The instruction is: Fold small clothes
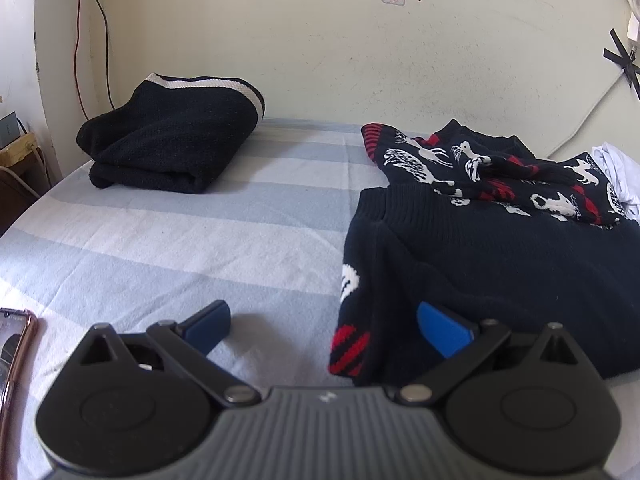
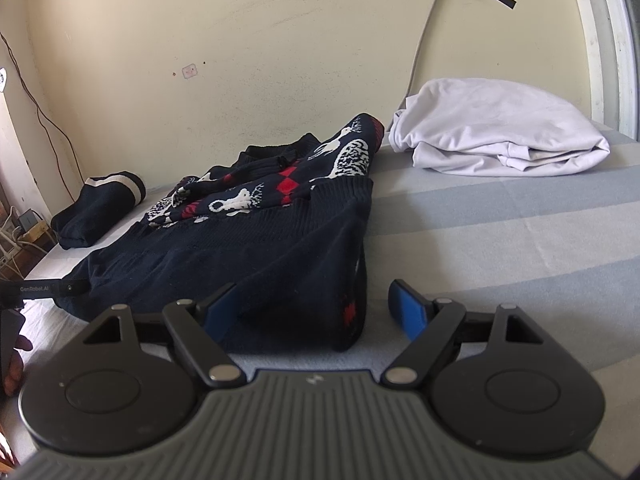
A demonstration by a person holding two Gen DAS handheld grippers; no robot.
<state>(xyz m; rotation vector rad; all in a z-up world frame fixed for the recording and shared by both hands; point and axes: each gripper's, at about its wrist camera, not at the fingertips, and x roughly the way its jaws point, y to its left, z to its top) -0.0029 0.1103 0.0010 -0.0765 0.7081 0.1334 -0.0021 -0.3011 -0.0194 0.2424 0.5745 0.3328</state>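
Observation:
A navy knit sweater [image 1: 500,260] with red and white animal patterns lies partly folded on the striped bed; its plain lower part is doubled up over the patterned chest. My left gripper [image 1: 326,328] is open over the sweater's near left corner, with one blue finger [image 1: 440,332] above the knit and the other on the sheet. My right gripper [image 2: 312,312] is open around the near right corner of the sweater [image 2: 240,256], and its pads do not press the cloth. The left gripper [image 2: 44,290] shows at the left edge of the right wrist view.
A folded black sweater with a white stripe [image 1: 172,140] sits at the far left by the wall. A folded white garment [image 2: 496,132] lies at the far right. A phone [image 1: 16,344] rests at the bed's near left edge. The blue-and-white sheet [image 1: 200,240] lies between them.

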